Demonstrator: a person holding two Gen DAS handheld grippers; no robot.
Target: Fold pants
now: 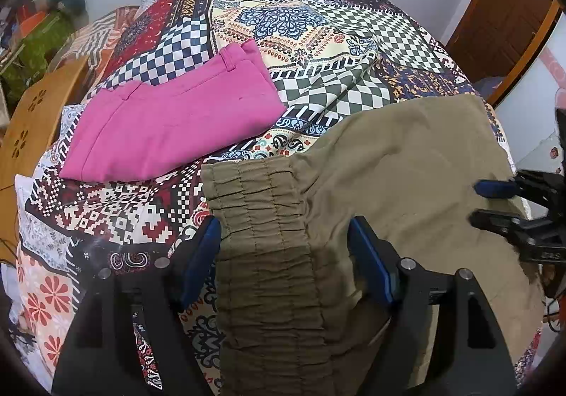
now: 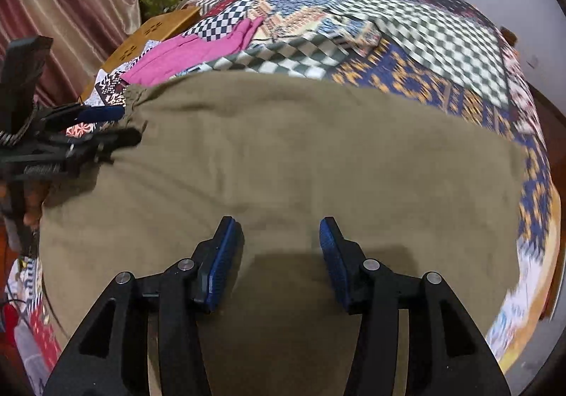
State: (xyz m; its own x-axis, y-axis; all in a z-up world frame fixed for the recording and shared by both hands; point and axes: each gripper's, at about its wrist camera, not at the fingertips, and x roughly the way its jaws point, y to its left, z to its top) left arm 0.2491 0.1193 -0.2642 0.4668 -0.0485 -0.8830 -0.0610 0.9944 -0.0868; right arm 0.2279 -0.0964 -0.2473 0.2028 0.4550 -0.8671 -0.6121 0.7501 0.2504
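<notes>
- The pink pants [image 1: 169,123] lie folded flat on the patterned bedspread [image 1: 318,42], up and to the left of the olive pants [image 1: 389,176]; they look finished and set aside to keep the working space free.
- The left gripper [image 1: 284,247] hangs over the olive pants' gathered waistband [image 1: 269,219], jaws wide and straddling it. The pads do not press the cloth, so I judge the band is lying loose.
- The olive pants are spread across the near side of the bedspread, fairly flat, probably smoothed for a fold.
- The right gripper [image 2: 281,254] hovers over the middle of the olive pants, right of the waistband, jaws partly apart with nothing between them. It seems placed to pinch or press the cloth there.
</notes>
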